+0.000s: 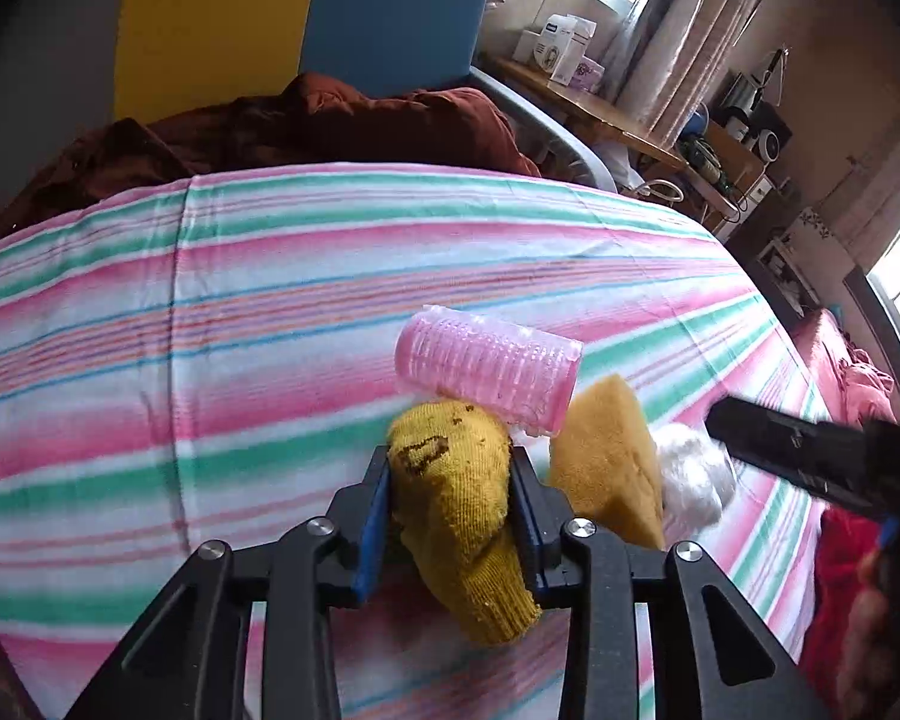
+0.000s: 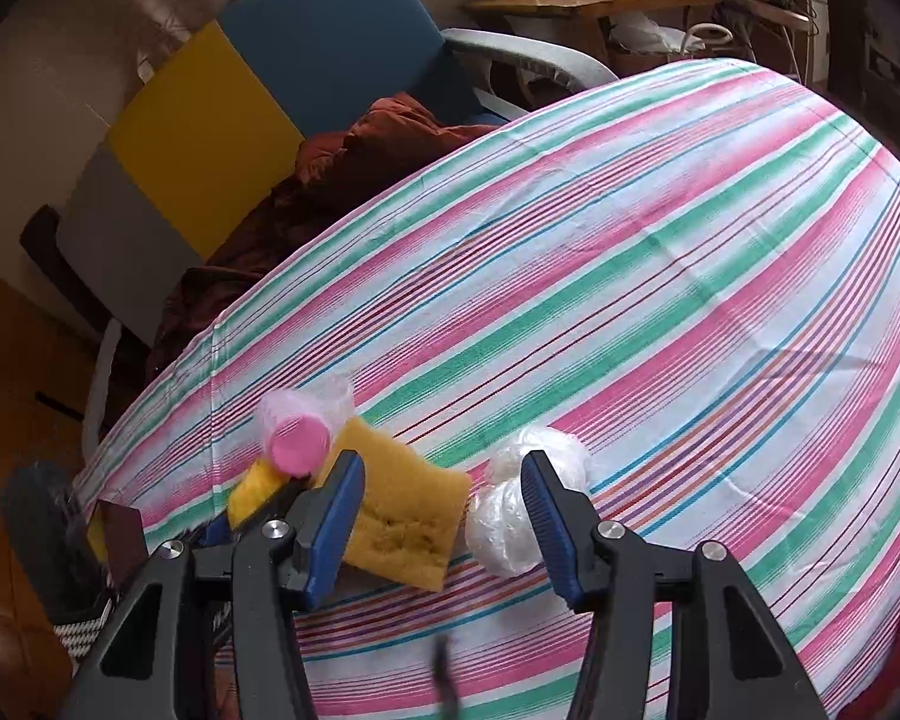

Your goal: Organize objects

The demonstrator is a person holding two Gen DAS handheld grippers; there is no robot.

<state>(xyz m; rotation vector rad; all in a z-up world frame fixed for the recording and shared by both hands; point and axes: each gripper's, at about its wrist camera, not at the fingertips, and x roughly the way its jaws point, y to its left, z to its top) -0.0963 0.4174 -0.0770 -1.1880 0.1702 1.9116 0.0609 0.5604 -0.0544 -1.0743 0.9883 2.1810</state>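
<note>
Now the left gripper [image 1: 450,504] is clenched on the yellow sock [image 1: 456,516]: both blue pads press its bunched knit, the toe poking out beyond the tips and the cuff trailing back between the arms. So the step in hand looks like the pick-up of the sock, with the grasp made and the lift not yet begun.

Just past the left tips, a pink roller [image 1: 489,375] lies on its side, touching the sock's toe and possibly leaning on it. To the right of those tips sits a yellow sponge [image 1: 606,468], and beyond it a wad of clear plastic [image 1: 696,468].

The right gripper [image 2: 444,504] hangs released over the same heap, its jaws standing apart with nothing pressed between them. The sponge lies across its left finger's line; the plastic sits just inside its right finger. Whether either pad brushes anything is hard to tell through the fisheye.

All this rests on the striped sheet [image 1: 270,300], which runs clear and flat well beyond both tongs. Farther still lie a rust-brown cloth [image 1: 330,120] and a blue and yellow chair [image 1: 390,12].

Next, the sock should come up and away gently, since the roller may roll off once its support goes. The free tongs could then close on the sponge or plastic.
</note>
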